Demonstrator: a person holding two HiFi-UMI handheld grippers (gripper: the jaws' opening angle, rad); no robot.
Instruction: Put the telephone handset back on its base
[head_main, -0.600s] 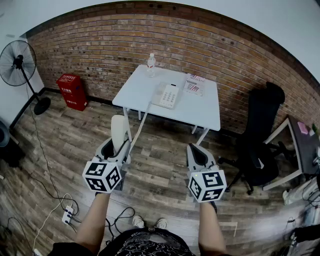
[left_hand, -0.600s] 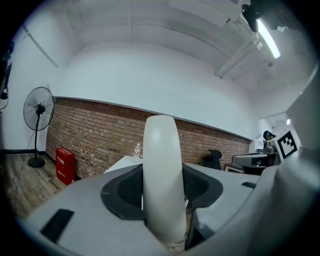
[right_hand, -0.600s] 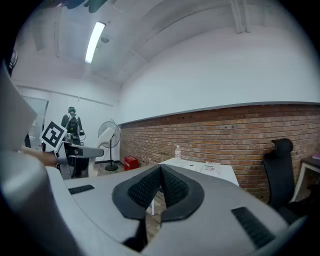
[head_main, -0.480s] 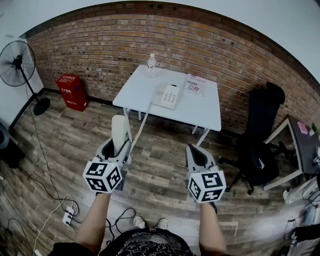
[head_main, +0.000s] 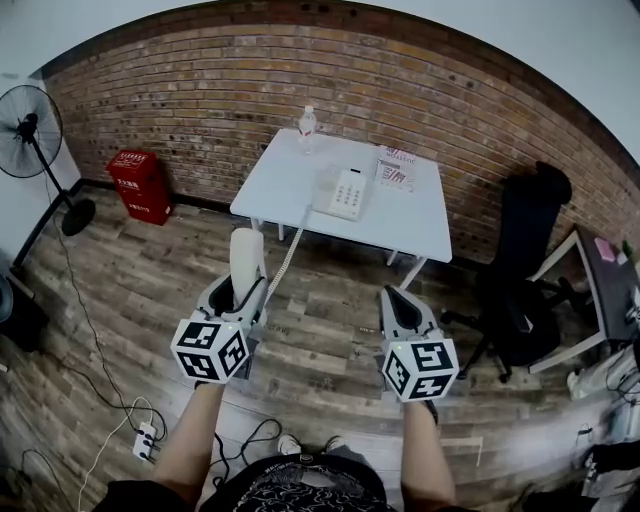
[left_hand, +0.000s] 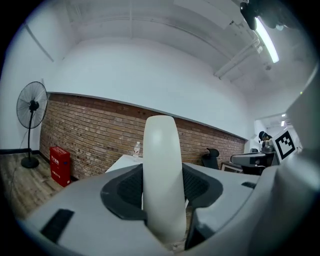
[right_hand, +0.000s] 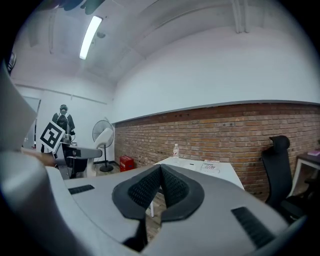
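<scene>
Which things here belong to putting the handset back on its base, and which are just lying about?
Job: handset, base, cord, left gripper.
Lying about: bottle, leaflet, fan, red box, chair.

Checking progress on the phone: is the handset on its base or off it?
Off. The handset stands upright in the left hand-held gripper over the floor; its cord runs to the base on the table.
</scene>
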